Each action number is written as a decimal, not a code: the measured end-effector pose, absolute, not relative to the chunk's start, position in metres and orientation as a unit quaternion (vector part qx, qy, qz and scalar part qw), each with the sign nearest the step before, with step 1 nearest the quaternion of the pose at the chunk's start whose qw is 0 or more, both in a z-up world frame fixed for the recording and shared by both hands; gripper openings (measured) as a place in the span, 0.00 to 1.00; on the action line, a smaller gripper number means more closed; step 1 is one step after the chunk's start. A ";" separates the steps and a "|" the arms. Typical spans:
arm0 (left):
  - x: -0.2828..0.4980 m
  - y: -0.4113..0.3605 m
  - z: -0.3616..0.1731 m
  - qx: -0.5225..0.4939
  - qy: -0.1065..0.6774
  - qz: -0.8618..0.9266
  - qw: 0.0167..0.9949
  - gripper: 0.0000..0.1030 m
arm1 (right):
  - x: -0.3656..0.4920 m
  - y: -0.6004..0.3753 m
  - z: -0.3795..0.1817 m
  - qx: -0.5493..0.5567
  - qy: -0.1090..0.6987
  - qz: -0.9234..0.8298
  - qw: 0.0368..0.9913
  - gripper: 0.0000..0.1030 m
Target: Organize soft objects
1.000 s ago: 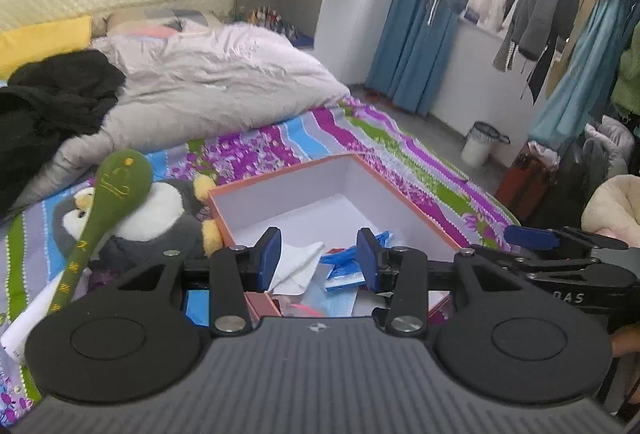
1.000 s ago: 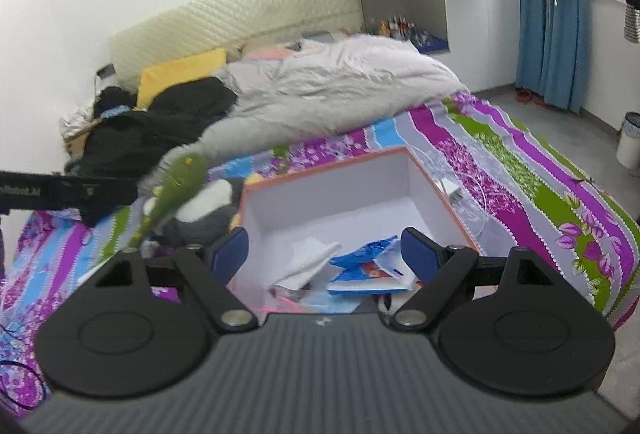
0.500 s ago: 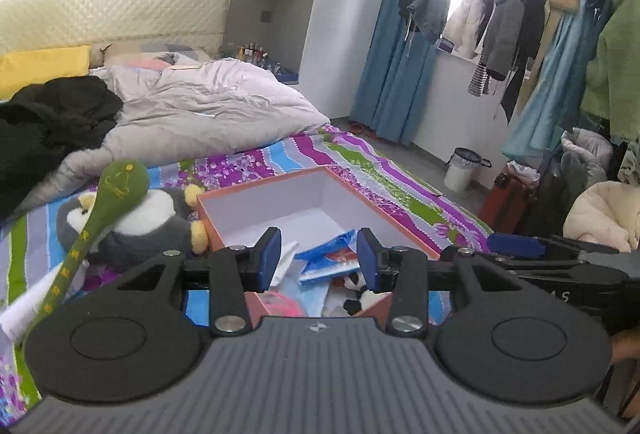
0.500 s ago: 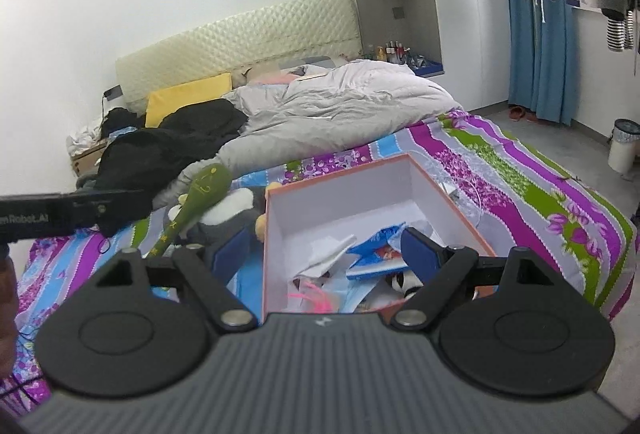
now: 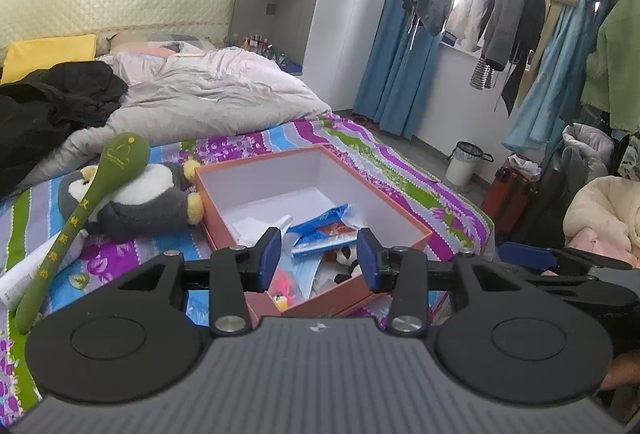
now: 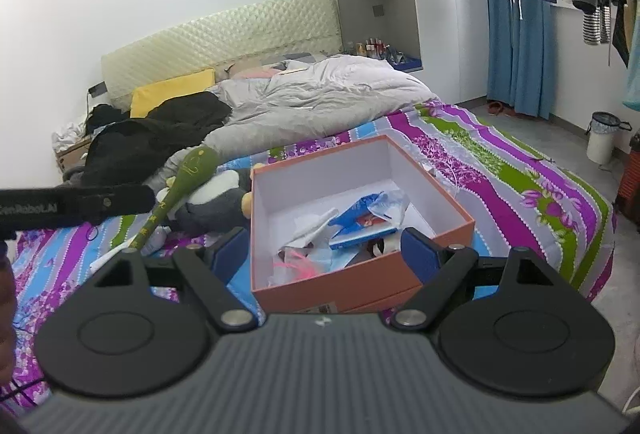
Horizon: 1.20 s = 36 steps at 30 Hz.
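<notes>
An orange box with a white inside sits on the striped bedspread. It holds blue packets, white paper, something pink and a small panda toy. Left of the box lies a grey and white penguin plush with a long green soft mallet across it. My left gripper hangs before the box's near corner, jaws part open with nothing in them. My right gripper stands wide open before the box's near wall, empty.
A grey duvet, black clothes and a yellow pillow fill the far bed. Hanging clothes, a blue curtain, a white bin and a red case stand at the right. The left gripper's arm crosses the right view.
Both grippers have drawn back from the box toward the bed's near edge, so the whole box and more of the room show. Neither pair of jaws has changed.
</notes>
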<state>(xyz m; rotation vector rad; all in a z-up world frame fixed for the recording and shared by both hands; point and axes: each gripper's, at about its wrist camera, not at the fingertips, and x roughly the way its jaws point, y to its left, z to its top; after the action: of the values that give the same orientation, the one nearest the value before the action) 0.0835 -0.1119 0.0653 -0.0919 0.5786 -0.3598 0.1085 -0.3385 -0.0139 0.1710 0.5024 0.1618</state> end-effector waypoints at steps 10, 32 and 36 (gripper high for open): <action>0.086 -0.114 0.045 -0.044 0.303 -0.166 0.937 0.46 | 0.104 -0.339 -0.026 0.085 0.256 0.073 0.960 0.83; 0.092 -0.118 0.038 -0.046 0.317 -0.138 0.937 0.99 | 0.102 -0.336 -0.034 0.073 0.258 0.060 0.962 0.83; 0.089 -0.120 0.039 -0.037 0.318 -0.124 0.939 1.00 | 0.101 -0.336 -0.034 0.071 0.256 0.058 0.962 0.83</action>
<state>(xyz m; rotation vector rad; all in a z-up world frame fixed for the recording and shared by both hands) 0.0893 -0.1200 0.0394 -0.0763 0.6493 -0.2538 0.1010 -0.3360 -0.0339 0.1439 0.5188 0.1180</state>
